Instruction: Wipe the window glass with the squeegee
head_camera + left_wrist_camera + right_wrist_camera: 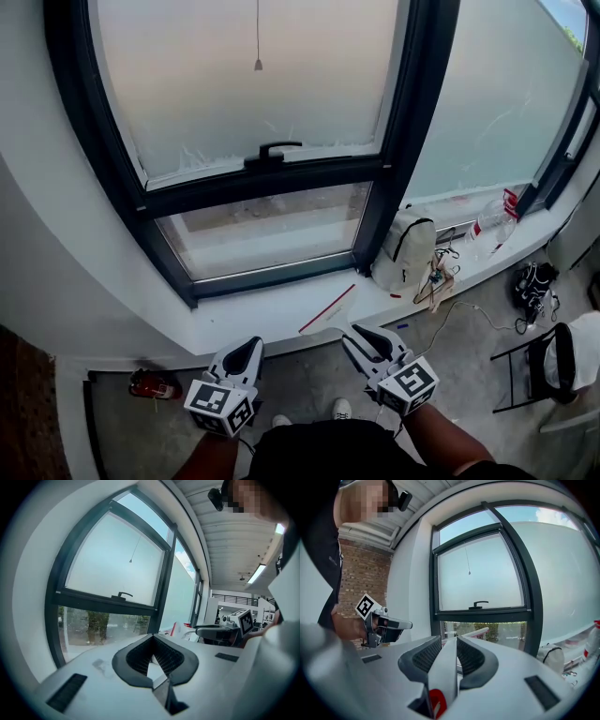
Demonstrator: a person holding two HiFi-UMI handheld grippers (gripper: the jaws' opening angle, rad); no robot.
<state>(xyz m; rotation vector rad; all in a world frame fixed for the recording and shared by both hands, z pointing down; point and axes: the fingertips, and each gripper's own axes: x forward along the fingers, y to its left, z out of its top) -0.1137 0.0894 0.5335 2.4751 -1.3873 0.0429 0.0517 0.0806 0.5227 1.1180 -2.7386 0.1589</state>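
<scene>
The window has a frosted upper pane [253, 75] with a black handle [279, 148] and a clear lower pane [267, 230]. A long, thin red-and-white tool, apparently the squeegee [328, 309] [474, 632], lies on the white sill [262, 319]. My left gripper [253, 343] [152, 637] hangs below the sill edge, tips together and empty. Just short of the tool's near end, my right gripper [350, 330] [454, 640] has its jaws closed on a flat white strip [445, 672] with a red lower end. What that strip is does not show.
A white backpack [405, 251], tangled cables [436, 281] and a clear plastic bottle [492, 220] crowd the right part of the sill. A red object [155, 382] lies on the floor at left. A black frame [534, 366] stands at right.
</scene>
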